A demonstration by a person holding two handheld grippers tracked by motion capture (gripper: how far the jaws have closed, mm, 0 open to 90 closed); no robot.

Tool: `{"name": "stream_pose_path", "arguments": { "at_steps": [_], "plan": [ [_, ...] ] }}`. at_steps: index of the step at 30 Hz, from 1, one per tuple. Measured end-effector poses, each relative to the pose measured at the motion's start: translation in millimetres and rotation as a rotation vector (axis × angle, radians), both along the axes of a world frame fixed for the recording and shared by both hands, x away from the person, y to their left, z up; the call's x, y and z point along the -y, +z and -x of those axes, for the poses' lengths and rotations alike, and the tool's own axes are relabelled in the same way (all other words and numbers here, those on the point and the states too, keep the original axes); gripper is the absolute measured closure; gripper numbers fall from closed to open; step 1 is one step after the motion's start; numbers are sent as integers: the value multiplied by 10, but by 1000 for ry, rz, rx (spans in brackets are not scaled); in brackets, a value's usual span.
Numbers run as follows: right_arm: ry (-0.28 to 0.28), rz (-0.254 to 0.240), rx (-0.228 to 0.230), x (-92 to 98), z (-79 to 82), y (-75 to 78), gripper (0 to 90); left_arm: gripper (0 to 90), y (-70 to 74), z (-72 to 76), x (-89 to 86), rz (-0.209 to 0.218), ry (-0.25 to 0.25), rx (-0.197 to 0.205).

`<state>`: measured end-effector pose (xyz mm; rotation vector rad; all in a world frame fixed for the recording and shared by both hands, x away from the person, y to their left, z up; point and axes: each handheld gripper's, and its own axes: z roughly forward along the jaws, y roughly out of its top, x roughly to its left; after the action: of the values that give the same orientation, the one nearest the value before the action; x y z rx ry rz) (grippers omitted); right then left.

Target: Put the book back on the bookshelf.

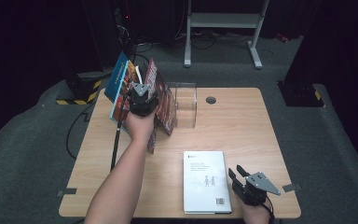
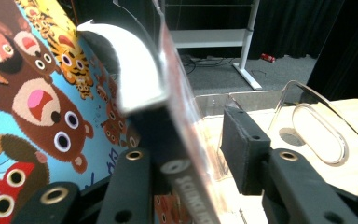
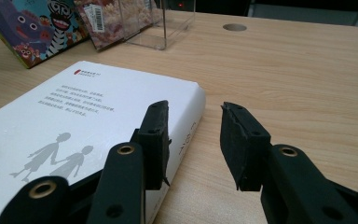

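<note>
Left gripper (image 2: 191,154): jaws parted around the red book (image 2: 186,177), right pad clear of it. Right gripper (image 3: 195,140): jaws apart, empty, white book (image 3: 74,126) just left.

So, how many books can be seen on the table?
3. The white book lies flat near the right claw. The blue animal book and the red-brown book stand by the clear holder. More may be hidden behind them.

We see the dark-spined book (image 2: 177,154) standing on edge near the worktop's far left corner, leaning against the clear acrylic stand (image 1: 186,105). Its glossy reddish cover faces right, its white pages fan at the top, and a blue animal picture book (image 1: 117,81) leans just beside it.
</note>
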<state>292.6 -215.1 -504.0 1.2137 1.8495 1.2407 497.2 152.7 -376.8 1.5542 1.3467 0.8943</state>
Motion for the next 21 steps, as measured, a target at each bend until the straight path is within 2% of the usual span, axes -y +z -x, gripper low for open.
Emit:
{"name": "stream_pose_path", "arguments": {
  "at_steps": [9,14,21],
  "plan": [
    [4,0,-2,-19,-1,-5,624,570,6,-4,-52,34,21,-39],
    [5,4,-1,-23,2,-2,623,502,14,2,-60,47,23,-59],
    [10,8,2,-39,8,2,623,439,22,-6,-79,56,26,-110]
  ]
}}
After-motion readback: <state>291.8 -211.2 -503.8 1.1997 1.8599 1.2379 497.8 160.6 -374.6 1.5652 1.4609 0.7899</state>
